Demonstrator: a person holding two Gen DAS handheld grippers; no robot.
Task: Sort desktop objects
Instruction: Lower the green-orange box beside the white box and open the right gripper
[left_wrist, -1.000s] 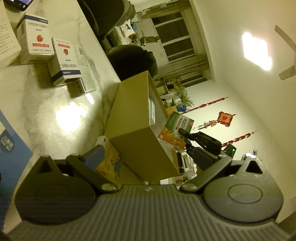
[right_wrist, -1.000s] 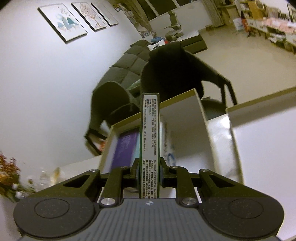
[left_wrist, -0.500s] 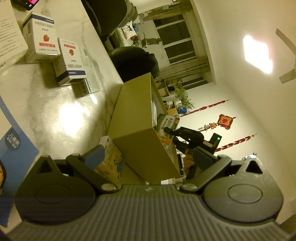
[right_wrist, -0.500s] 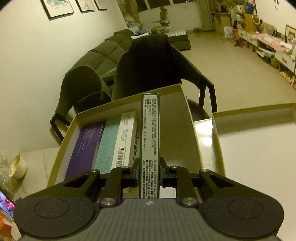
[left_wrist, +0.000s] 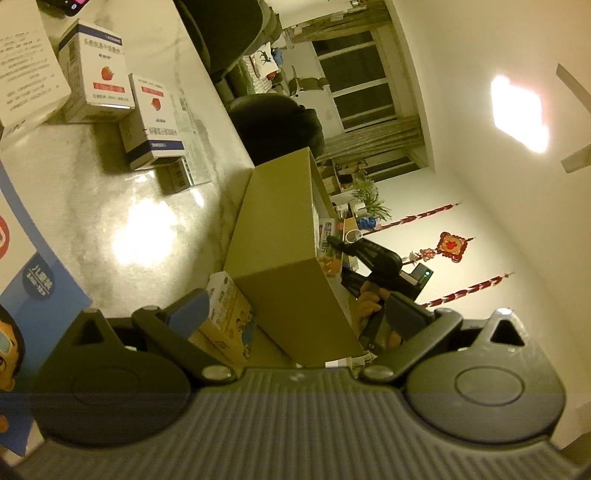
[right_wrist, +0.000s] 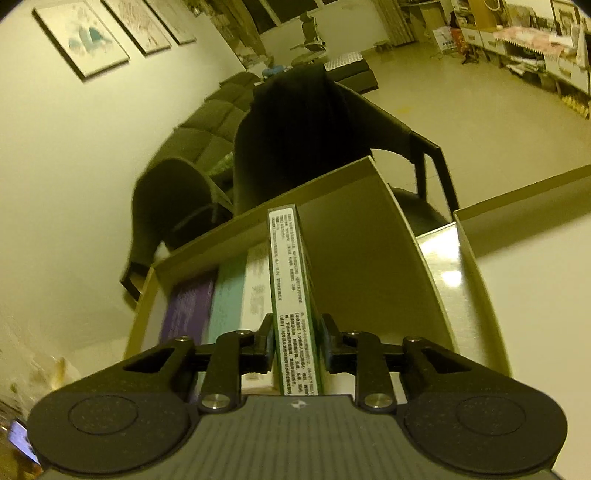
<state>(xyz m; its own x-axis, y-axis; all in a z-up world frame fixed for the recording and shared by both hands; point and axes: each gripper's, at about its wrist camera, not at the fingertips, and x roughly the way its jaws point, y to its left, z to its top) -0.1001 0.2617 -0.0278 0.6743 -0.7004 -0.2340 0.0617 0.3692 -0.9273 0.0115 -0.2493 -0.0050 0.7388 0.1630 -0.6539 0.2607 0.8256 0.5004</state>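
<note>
Cardboard, tan and open-topped, forms the storage box (right_wrist: 354, 266) into which the right gripper (right_wrist: 297, 338) has lowered a slim green-edged carton (right_wrist: 291, 295); a second ago the carton was above the box rim, and it now stands on edge inside, just beside a white box (right_wrist: 256, 291), a teal box (right_wrist: 226, 299) and a purple box (right_wrist: 188, 306). The jaws of the right gripper have just been opening; the carton remains between them, with a narrow gap showing at each pad, so the grip is released. The left gripper (left_wrist: 295, 314) has barely moved and is spread wide, holding nothing, straddling the near corner of the storage box, with a small illustrated carton (left_wrist: 231, 314) beside its left finger. Two white medicine boxes (left_wrist: 125, 107) stand on the marble tabletop (left_wrist: 110, 206).
</note>
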